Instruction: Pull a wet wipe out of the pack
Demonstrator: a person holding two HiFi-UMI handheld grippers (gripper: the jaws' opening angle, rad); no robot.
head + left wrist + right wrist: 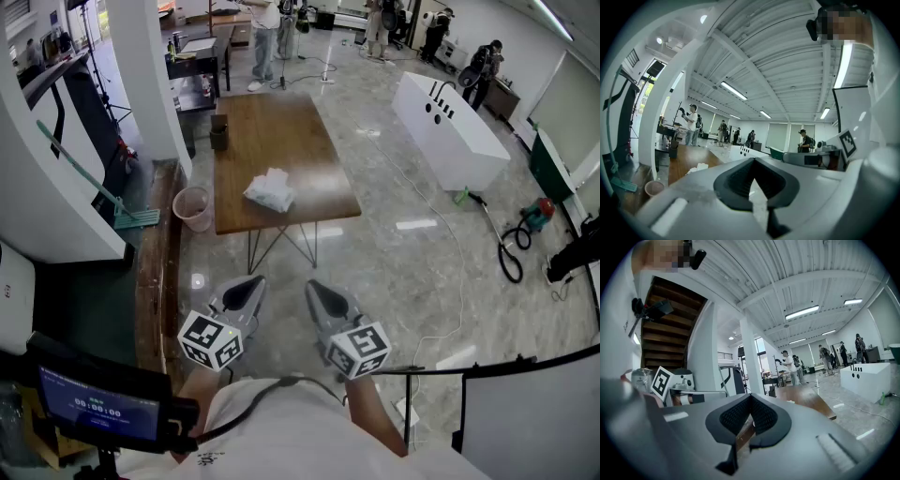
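Where glossy floor [403, 272] spreads, a wooden table [281, 141] stands — wipe pack [270, 190] atop

Bright, even light from long white ceiling strip lamps [733, 90] fills the hall; the glossy grey stone floor [412, 272] shows pale glare. Both gripper views bulge, corners black. The left hand-held gripper [753, 164] and right hand-held gripper [751, 399] look soft.

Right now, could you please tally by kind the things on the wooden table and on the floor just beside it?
Pack of wipes: 1
Dark container: 1
Pink bin: 1
Total: 3
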